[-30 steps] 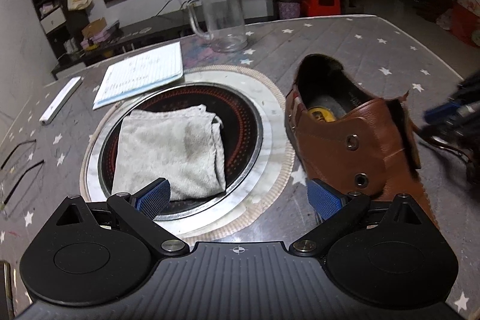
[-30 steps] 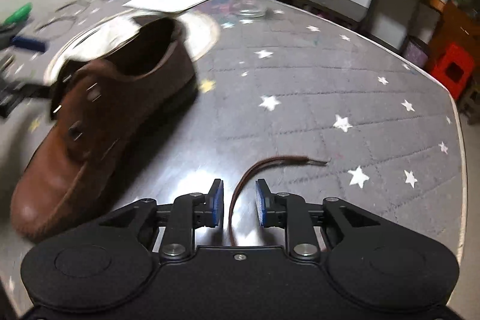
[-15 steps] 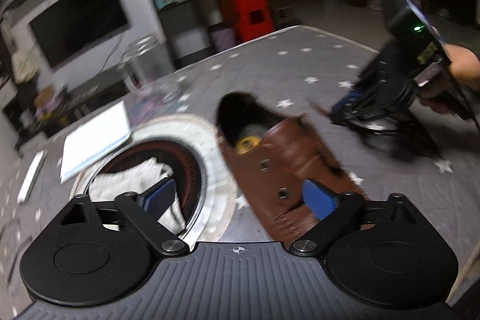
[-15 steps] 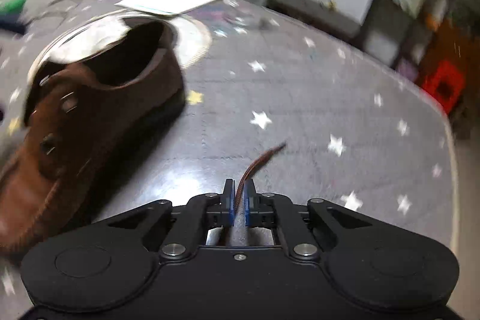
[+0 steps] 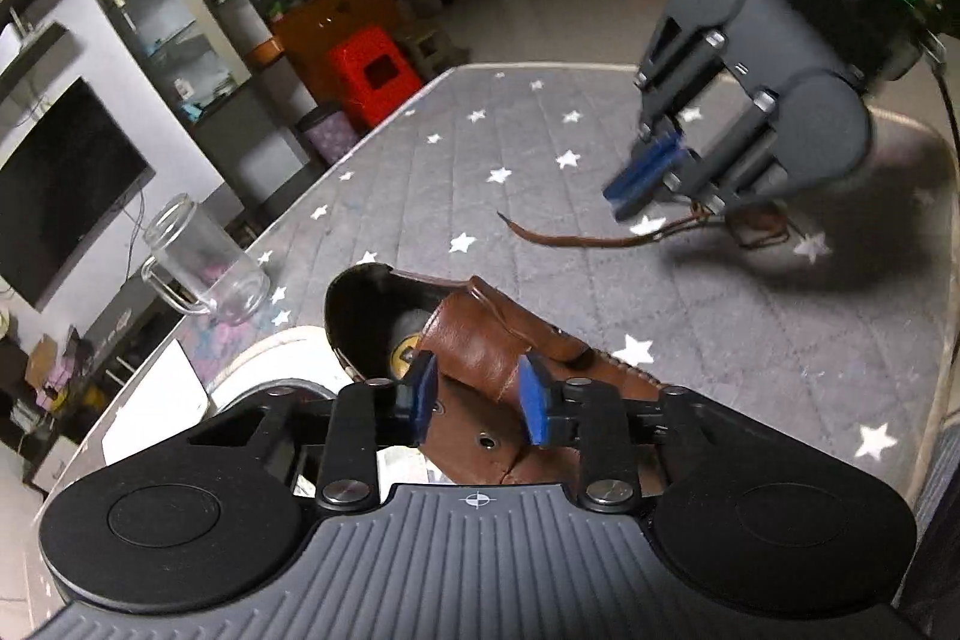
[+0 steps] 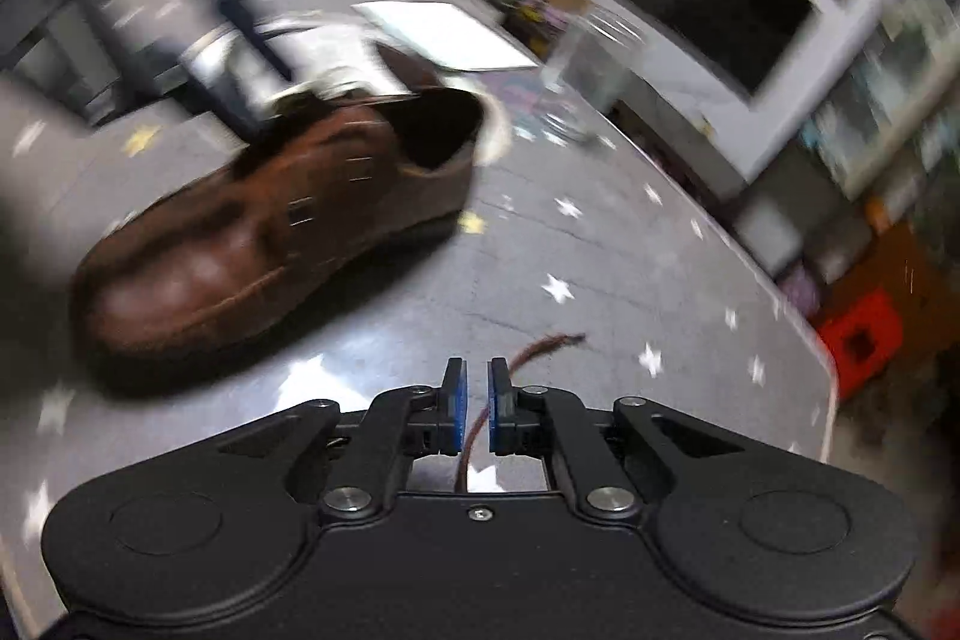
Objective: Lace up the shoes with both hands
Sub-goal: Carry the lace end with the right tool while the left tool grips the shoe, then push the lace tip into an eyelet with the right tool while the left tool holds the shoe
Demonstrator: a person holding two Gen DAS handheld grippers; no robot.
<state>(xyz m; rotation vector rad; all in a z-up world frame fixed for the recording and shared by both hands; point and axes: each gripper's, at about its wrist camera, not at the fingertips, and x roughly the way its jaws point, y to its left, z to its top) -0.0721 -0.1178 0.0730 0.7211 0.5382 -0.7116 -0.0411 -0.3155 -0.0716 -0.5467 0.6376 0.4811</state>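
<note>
The brown leather shoe [image 5: 510, 346] lies on the star-patterned bench [image 5: 750, 340], heel opening toward the glass jar [image 5: 204, 268]. No lace shows in the 2 eyelets [image 5: 485, 441] visible on its near side. The dark brown lace [image 5: 570, 239] lies apart from the shoe, on the bench beyond its open top, with its free tip pointing back toward the jar.

The left tool [image 5: 477, 400] stands half open, 1 blue pad on each side of the raised leather flap at the shoe's lacing area; whether the pads press the leather cannot be told. The right tool [image 6: 476, 415] hangs above the bench beyond the shoe with its pads nearly together and the lace running between them. A narrow gap shows in the blurred right wrist view, so the grip looks light at best, and a firm pinch cannot be confirmed.

The lace is thin, limp and light. It will droop and swing from wherever it is held, so a hold close to the stiff tip would likely give the most control for aiming at an eyelet. The shoe is heavier and firm at the sole, but its flaps are pliable leather that bends aside when pushed. Smooth leather may slip in the pads, so pinching the flap edge beside the eyelets probably steadies it best.
</note>
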